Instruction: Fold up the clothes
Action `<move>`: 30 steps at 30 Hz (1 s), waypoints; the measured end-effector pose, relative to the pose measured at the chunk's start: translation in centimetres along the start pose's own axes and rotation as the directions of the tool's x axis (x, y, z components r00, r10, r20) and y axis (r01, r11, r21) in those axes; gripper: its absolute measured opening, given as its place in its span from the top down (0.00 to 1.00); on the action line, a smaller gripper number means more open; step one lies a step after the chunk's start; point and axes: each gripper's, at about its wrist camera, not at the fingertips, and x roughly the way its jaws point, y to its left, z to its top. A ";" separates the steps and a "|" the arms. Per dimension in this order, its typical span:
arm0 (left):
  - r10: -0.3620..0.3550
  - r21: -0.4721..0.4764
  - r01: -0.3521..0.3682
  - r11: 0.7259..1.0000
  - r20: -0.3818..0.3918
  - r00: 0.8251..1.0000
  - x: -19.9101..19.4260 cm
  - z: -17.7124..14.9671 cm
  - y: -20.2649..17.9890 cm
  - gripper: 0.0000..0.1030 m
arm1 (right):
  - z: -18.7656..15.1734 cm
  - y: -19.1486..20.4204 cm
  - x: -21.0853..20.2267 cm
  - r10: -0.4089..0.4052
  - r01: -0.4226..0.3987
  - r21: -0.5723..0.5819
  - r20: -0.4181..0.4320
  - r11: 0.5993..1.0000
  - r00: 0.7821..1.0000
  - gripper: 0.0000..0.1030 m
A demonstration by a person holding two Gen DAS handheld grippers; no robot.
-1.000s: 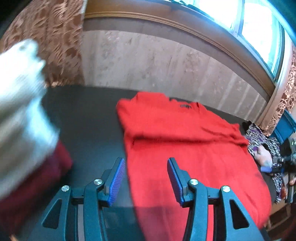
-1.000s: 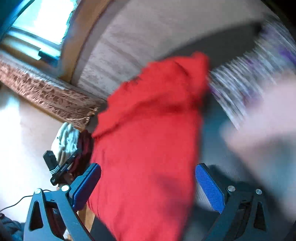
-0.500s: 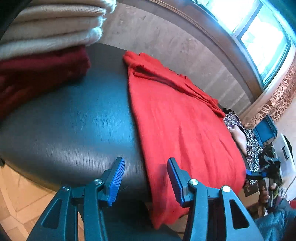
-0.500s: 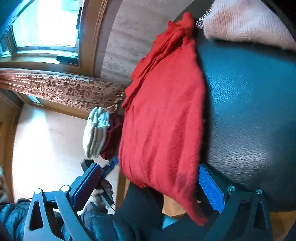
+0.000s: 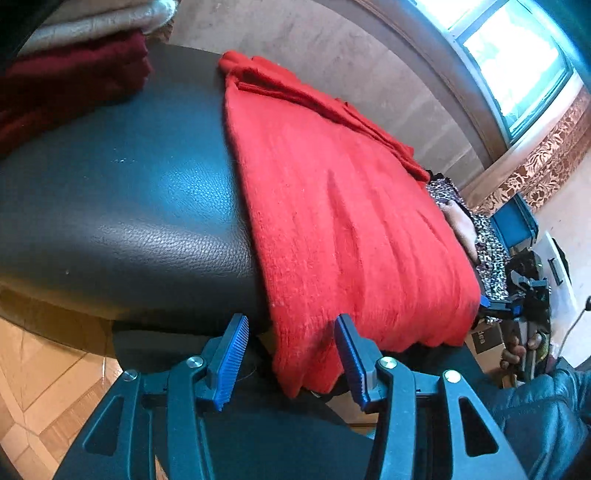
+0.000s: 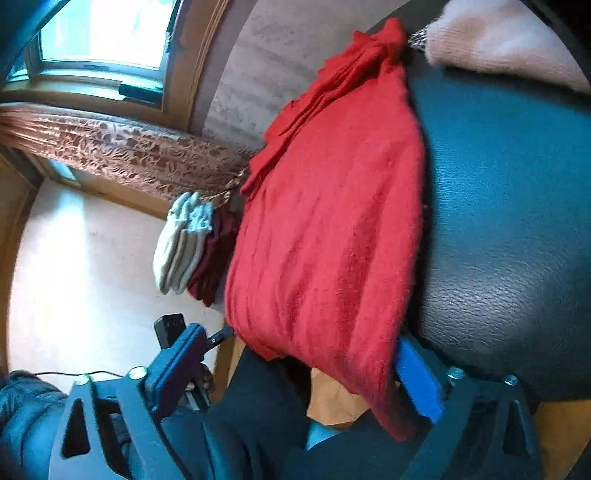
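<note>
The left gripper (image 5: pixel 291 354) is hanging with its jaws spread around the hem corner of the red sweater (image 5: pixel 332 221), pads not pressing it. The right gripper (image 6: pixel 295 373) is closing, its jaws straddling the opposite hem corner without pinching yet. The sweater is lying flat on the black table (image 5: pixel 122 206), its hem drooping over the near edge. It is looking soft, light and limp, likely to sag and stretch, so the two hem corners are seeming the best places to grip. Folded clothes (image 5: pixel 74 62) are sitting stacked beyond.

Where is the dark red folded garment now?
In the left wrist view, the dark red folded garment lies top left on the black table, under cream knitwear.
</note>
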 end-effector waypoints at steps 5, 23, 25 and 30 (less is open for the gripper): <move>-0.036 -0.038 0.036 0.999 -0.009 0.999 0.2 0.0 0.3 0.49 | -0.7 -1.1 0.1 -0.052 0.053 0.026 -0.039 0.998 0.998 0.63; -0.096 -0.013 0.095 0.995 -0.118 0.988 3.5 -0.3 -1.3 0.89 | -3.6 -2.3 4.4 -0.208 0.198 -0.067 -0.233 0.978 0.950 0.92; -0.130 -0.023 0.128 0.991 -0.121 0.984 3.1 -0.2 -1.3 0.89 | -3.9 -1.5 4.3 -0.236 0.217 -0.105 -0.230 0.970 0.944 0.92; -0.295 -0.057 0.292 0.955 -0.065 0.953 0.5 1.7 -1.5 0.89 | -3.1 2.0 2.3 -0.172 0.147 -0.163 -0.150 0.976 0.974 0.92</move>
